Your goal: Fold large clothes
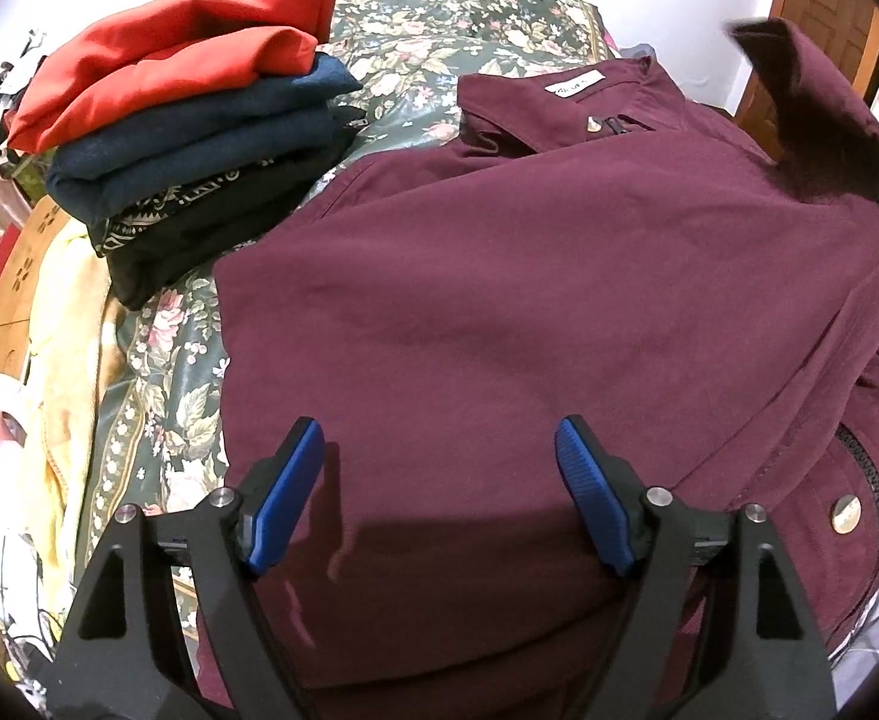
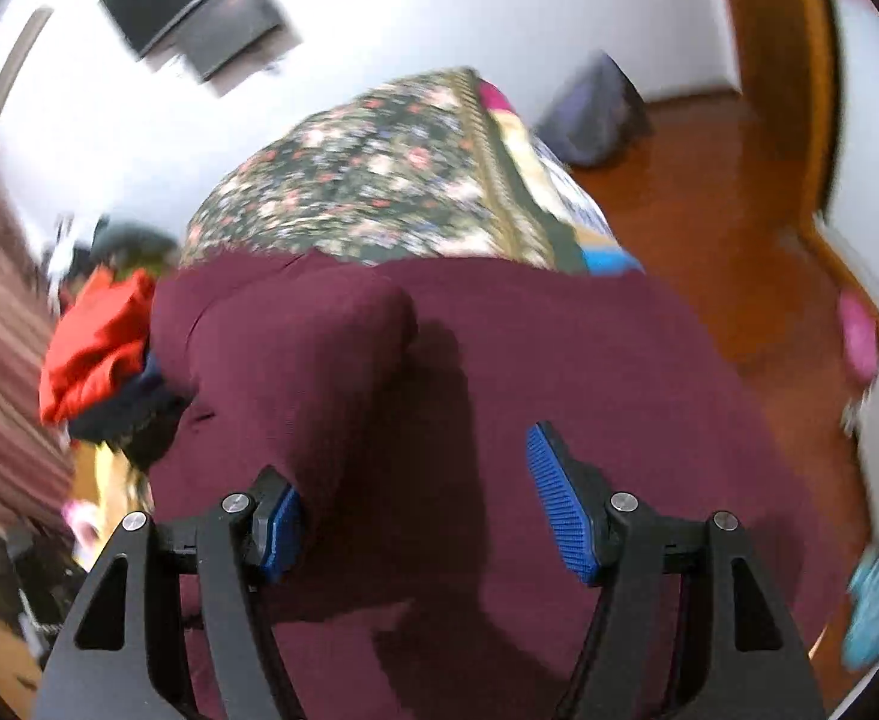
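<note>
The maroon jacket (image 1: 499,300) is lying spread on the floral bed (image 1: 427,18), leaving room beside the stack of folded clothes (image 1: 199,120). The left gripper (image 1: 439,498) is hovering wide open and empty; the right gripper (image 2: 415,504) is gaping too, with a fold of cloth draping against its left pad, unpinched.

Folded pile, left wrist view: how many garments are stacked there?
3 visible: a red garment on top, a navy one beneath, a black patterned one at the bottom. More could be hidden behind.
</note>
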{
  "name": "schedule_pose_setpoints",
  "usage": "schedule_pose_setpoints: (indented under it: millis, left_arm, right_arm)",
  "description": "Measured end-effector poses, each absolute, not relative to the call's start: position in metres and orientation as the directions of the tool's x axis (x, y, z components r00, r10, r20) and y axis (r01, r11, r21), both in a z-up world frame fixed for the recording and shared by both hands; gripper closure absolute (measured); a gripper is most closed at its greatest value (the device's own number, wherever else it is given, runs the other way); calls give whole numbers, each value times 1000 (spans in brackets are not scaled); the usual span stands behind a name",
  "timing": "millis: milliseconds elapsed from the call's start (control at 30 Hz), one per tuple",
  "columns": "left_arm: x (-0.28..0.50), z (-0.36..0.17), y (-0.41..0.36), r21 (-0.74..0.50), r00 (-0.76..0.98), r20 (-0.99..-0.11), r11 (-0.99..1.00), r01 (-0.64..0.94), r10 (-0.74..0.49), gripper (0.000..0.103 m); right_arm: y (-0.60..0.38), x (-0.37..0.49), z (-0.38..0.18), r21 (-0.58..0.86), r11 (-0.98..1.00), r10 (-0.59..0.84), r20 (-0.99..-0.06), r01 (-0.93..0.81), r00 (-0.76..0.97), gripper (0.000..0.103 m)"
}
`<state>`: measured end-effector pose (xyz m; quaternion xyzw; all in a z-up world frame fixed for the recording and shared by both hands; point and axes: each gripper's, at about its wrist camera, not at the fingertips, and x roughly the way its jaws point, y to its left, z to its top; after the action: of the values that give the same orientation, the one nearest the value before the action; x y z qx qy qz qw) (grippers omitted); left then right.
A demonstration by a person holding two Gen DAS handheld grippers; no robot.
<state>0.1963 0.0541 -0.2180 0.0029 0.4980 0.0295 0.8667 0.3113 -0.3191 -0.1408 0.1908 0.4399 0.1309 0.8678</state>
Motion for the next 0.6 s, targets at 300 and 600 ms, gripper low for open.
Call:
schedule_pose_setpoints:
  millis: [300,600]
  left_arm:
    - [197,-214,47,93,500,-860,995,-45,103,24]
    - [204,-177,19,114,588,-804,993,-5,95,24]
  right_arm:
    - [-375,285,-142,353,932,231,-757,85,611,38]
    - [-442,261,-126,360,916,166,-742,178,649,38]
